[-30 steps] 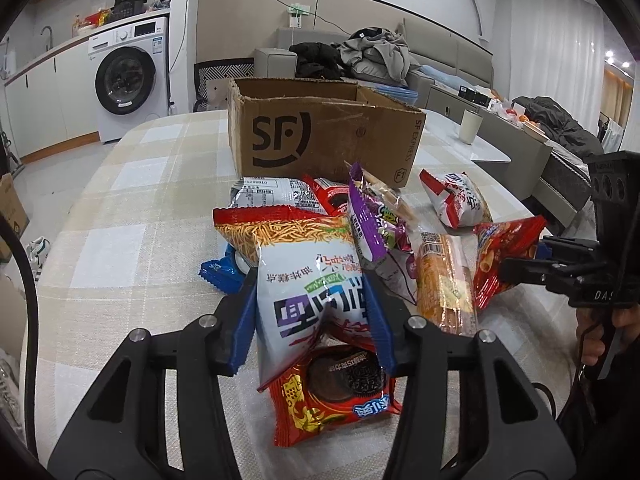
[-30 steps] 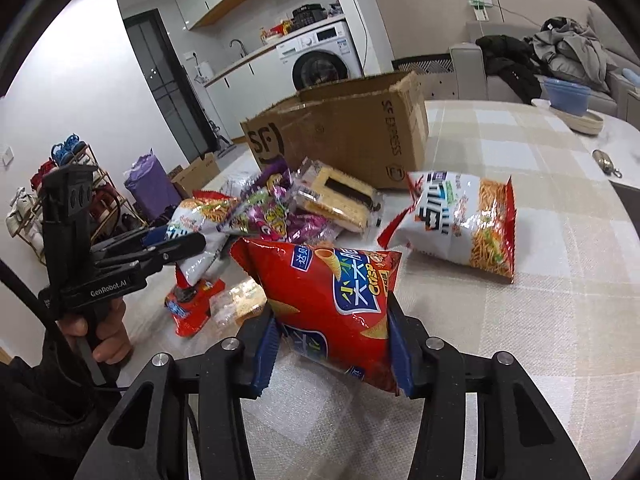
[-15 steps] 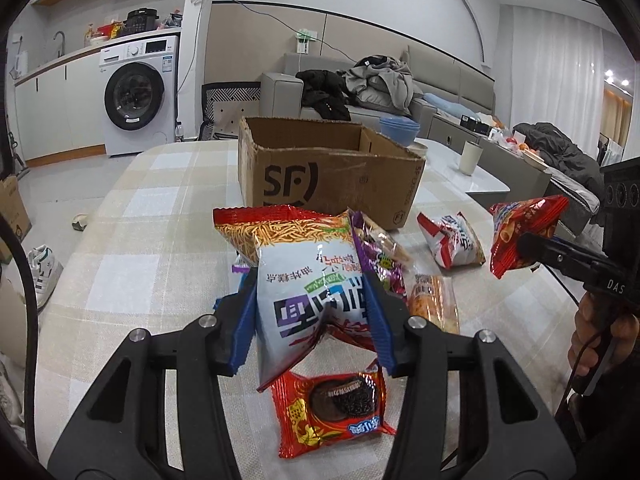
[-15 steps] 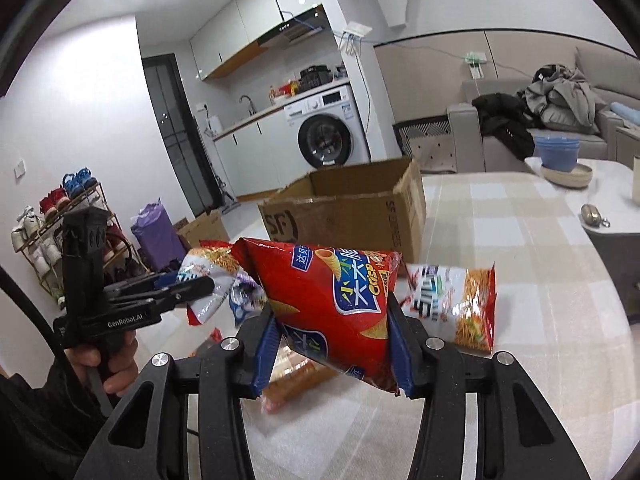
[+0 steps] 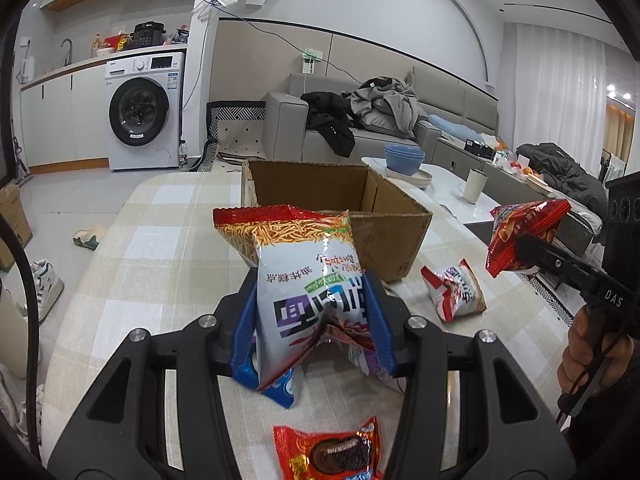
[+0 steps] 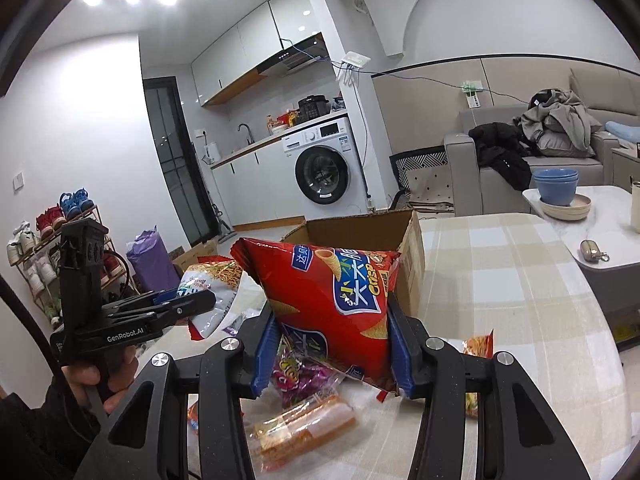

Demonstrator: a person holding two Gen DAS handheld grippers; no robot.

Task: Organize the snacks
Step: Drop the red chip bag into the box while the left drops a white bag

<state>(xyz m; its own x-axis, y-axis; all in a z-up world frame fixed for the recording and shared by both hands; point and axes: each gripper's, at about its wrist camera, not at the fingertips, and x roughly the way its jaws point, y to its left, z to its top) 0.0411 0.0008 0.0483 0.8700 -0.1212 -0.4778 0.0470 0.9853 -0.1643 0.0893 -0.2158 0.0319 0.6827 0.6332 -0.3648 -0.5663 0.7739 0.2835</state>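
Observation:
My left gripper [image 5: 312, 320] is shut on a white noodle-snack bag [image 5: 304, 268] and holds it up above the table, just short of the open cardboard box [image 5: 332, 188]. My right gripper [image 6: 332, 344] is shut on a red crisp bag [image 6: 336, 296], raised near the box [image 6: 404, 236]. The right gripper with its red bag [image 5: 520, 236] shows at the right of the left wrist view. The left gripper with the white bag [image 6: 208, 284] shows at the left of the right wrist view.
Loose snacks lie on the checked tablecloth [image 5: 160, 256]: a red cookie pack [image 5: 332, 452], a small white-red bag [image 5: 456, 292], a blue pack [image 5: 280, 388], a purple bag [image 6: 300, 372] and an orange pack [image 6: 304, 428]. A side table with blue bowls [image 6: 556, 186] stands to the right.
Both grippers have lifted their bags off the pile and moved up and toward the box. The box's open top now shows.

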